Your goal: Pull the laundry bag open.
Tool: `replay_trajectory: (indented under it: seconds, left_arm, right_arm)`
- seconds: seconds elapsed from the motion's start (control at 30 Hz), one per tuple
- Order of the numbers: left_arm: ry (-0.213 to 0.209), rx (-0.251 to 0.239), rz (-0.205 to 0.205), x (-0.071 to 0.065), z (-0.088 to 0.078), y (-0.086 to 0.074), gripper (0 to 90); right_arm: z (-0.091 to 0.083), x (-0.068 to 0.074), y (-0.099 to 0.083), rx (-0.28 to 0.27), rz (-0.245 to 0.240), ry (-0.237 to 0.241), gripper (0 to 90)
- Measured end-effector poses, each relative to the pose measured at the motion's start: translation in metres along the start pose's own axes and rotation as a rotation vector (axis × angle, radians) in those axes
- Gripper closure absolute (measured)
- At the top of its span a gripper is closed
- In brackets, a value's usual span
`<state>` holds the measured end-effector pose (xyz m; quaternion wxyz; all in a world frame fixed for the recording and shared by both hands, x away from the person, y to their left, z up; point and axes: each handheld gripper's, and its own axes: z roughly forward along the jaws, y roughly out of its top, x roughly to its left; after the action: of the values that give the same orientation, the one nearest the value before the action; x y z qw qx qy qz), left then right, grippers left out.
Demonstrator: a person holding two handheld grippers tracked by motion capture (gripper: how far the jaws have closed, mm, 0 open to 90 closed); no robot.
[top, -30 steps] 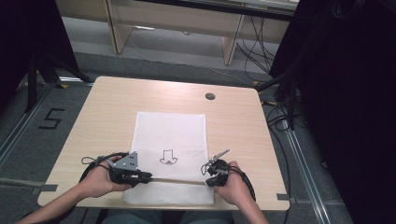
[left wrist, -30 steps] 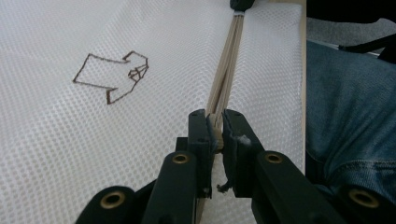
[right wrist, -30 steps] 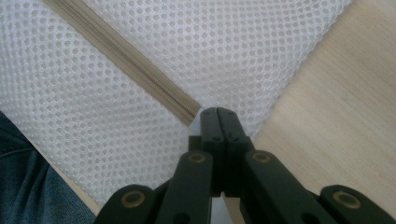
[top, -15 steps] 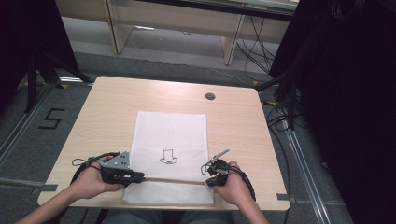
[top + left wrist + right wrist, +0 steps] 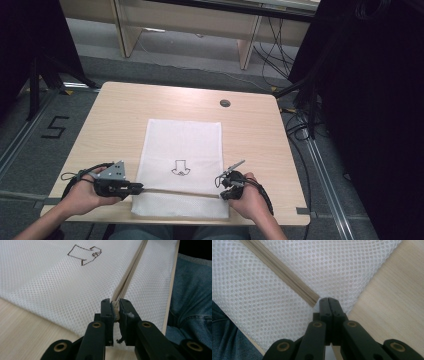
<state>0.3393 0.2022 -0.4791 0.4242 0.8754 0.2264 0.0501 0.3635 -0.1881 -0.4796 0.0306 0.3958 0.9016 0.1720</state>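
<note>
Leftward slid left gripper [image 5: 134, 188], clamping zipper [image 5: 175, 192] beyond bag [image 5: 182, 142] edge.

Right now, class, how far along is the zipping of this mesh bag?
Looks done: the zipper lies closed beside the right gripper. In hand: the left gripper pinches the zipper pull near the bag's left edge; the right pins the mesh bag. Left: seemingly only the last short stretch.

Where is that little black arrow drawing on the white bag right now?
In the high view, the black arrow drawing sits on the white mesh bag, near its middle, just beyond the beige zipper stretched between both grippers.
</note>
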Motion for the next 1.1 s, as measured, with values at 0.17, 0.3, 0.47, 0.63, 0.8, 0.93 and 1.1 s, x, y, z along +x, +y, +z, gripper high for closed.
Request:
replay_trajectory:
  seconds: [0.17, 0.3, 0.47, 0.63, 0.8, 0.93, 1.1]
  left_arm:
    - [0.012, 0.01, 0.003, 0.0, -0.003, -0.003, 82.0]
    - [0.025, 0.005, -0.014, 0.001, -0.007, -0.006, 82.0]
    - [0.047, 0.015, -0.037, 0.006, -0.016, -0.015, 82.0]
    - [0.058, 0.012, -0.073, 0.009, -0.023, -0.021, 82.0]
    - [0.067, 0.036, -0.07, 0.009, -0.023, -0.023, 82.0]
    - [0.069, 0.06, -0.055, 0.009, -0.022, -0.024, 82.0]
    - [0.049, 0.068, -0.035, 0.01, -0.02, -0.025, 81.8]
  right_arm:
    - [0.0, 0.001, 0.0, 0.002, -0.003, -0.001, 90.0]
    - [0.0, 0.001, 0.0, 0.0, -0.009, -0.005, 90.0]
    - [0.0, 0.002, 0.0, 0.005, 0.005, -0.003, 90.0]
    - [0.0, 0.001, 0.001, 0.003, -0.016, -0.008, 90.0]
    - [0.0, 0.001, 0.001, 0.006, -0.01, -0.006, 90.0]
    - [0.0, 0.0, 0.001, 0.002, -0.03, -0.006, 90.0]
    - [0.0, 0.001, 0.001, 0.007, -0.015, -0.006, 90.0]
